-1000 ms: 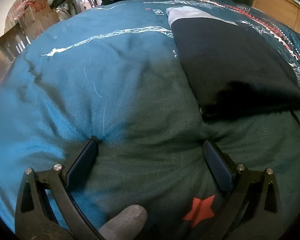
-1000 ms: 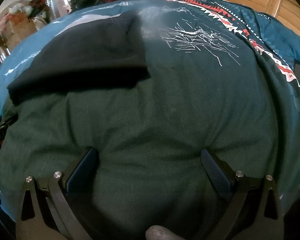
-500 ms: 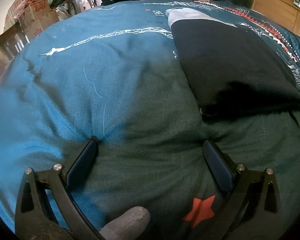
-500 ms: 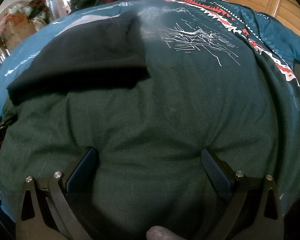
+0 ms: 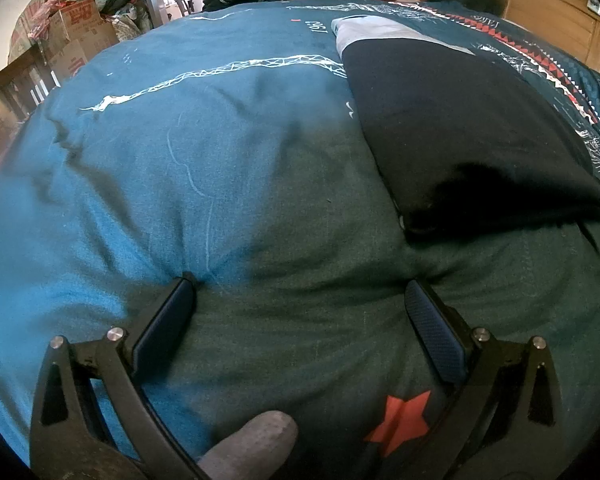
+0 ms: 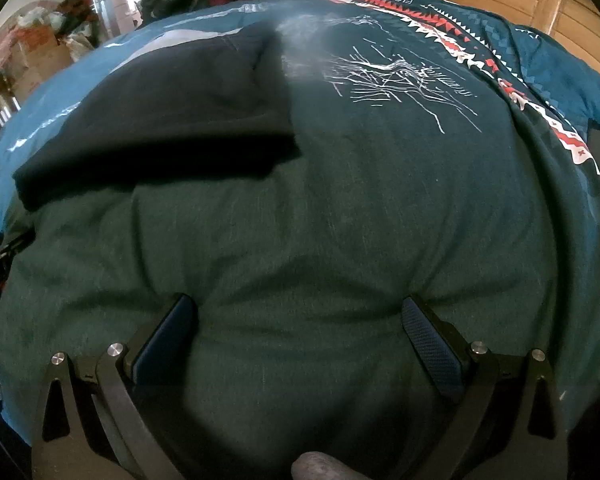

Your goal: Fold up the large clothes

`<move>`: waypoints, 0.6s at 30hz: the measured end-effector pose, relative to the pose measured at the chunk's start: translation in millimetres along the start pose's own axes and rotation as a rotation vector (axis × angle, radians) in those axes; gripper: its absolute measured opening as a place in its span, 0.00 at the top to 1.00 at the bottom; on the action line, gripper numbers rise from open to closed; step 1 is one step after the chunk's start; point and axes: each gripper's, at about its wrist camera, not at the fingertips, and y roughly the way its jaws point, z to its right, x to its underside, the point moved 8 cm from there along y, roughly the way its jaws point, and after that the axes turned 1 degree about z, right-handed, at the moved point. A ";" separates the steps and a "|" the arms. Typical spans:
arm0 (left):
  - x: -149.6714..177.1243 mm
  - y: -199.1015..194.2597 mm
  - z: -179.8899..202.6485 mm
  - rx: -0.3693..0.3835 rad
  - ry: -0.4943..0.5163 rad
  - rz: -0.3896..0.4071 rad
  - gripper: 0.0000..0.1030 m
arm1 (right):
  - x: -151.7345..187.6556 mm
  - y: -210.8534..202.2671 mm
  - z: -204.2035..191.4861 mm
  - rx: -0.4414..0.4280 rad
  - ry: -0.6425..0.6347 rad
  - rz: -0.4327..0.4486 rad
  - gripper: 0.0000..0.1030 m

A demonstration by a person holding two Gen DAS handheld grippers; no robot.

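Left wrist view: folded black garment (image 5: 460, 128) runs lengthwise away across the teal quilt (image 5: 180, 160); left gripper (image 5: 300, 300) and right gripper (image 6: 300, 316) jaws spread, pressing quilt.

Nothing visibly changed: left tongs (image 5: 300, 298) and right tongs (image 6: 300, 314) unmoved.

Black tool (image 5: 300, 292) arms, blue textured pads, silver screws, seemingly grey-gloved fingertip.

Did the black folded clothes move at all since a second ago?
No. In the left tool's view, the black folded clothes lie in the same spot on the blue bedcover, with the white line beside them just as before.
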 end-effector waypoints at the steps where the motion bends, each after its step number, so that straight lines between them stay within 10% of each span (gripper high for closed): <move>1: -0.1 0.0 -0.1 0.000 0.000 0.001 0.00 | 0.2 -0.2 -0.2 -0.001 0.000 0.000 0.00; 18: -0.2 -0.1 -0.3 0.001 -0.001 0.000 0.00 | 1.0 0.6 0.6 -0.005 0.000 0.003 0.00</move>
